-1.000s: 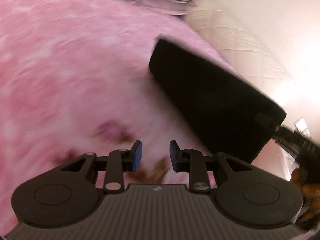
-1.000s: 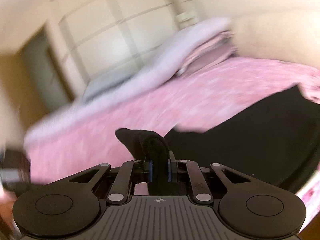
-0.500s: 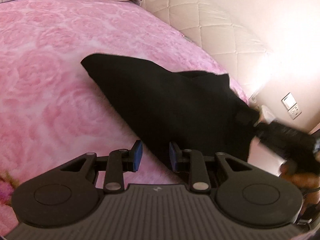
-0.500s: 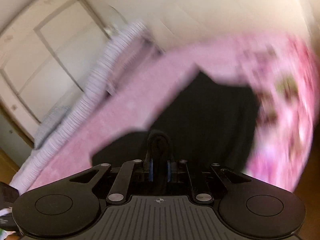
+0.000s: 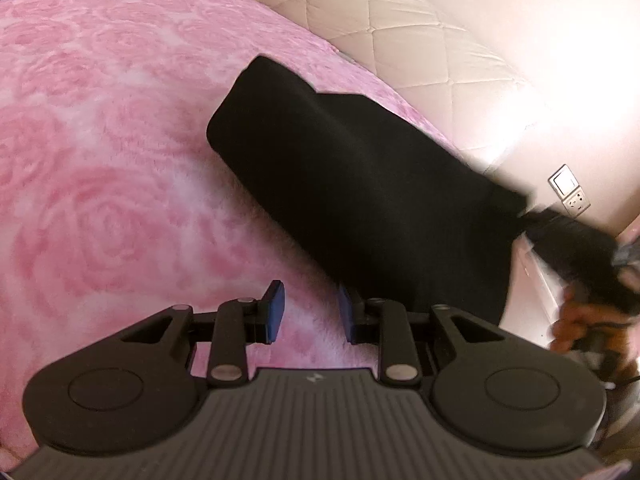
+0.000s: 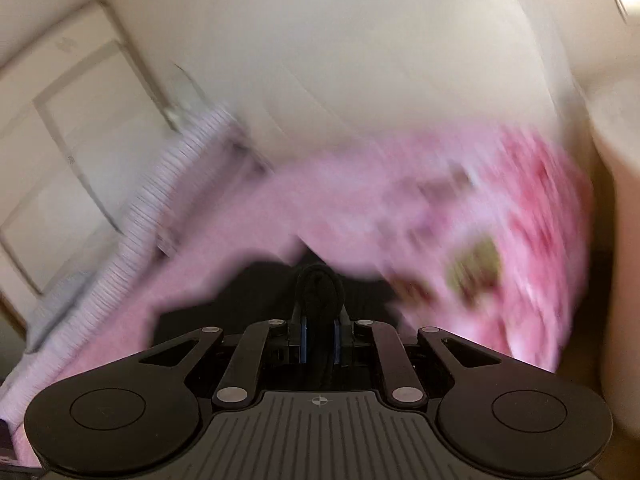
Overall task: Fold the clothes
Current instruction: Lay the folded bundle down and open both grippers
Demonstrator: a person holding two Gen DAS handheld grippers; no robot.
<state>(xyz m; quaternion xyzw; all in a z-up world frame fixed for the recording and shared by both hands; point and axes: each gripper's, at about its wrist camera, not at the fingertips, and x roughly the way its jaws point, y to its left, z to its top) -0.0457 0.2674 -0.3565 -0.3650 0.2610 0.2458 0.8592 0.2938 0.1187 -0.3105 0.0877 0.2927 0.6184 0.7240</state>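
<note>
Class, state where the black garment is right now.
In the left wrist view, the black garment lies centre-right on the pink blanket, below the quilted headboard.

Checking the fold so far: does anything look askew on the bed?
Yes: the black garment lies diagonally across the pink blanket, one end bunched in the right claw; the left claw is open and empty.

Left gripper (image 5: 310,312): I am holding it angled downward, jaws standing apart, nothing between the blue pads (image 5: 275,312).
Right gripper (image 6: 319,336): I am keeping its jaws pinched on a bunched fold of black garment (image 6: 319,292).
Hand (image 5: 580,328): it is gripping the right gripper's handle, blurred at the left view's edge.
</note>
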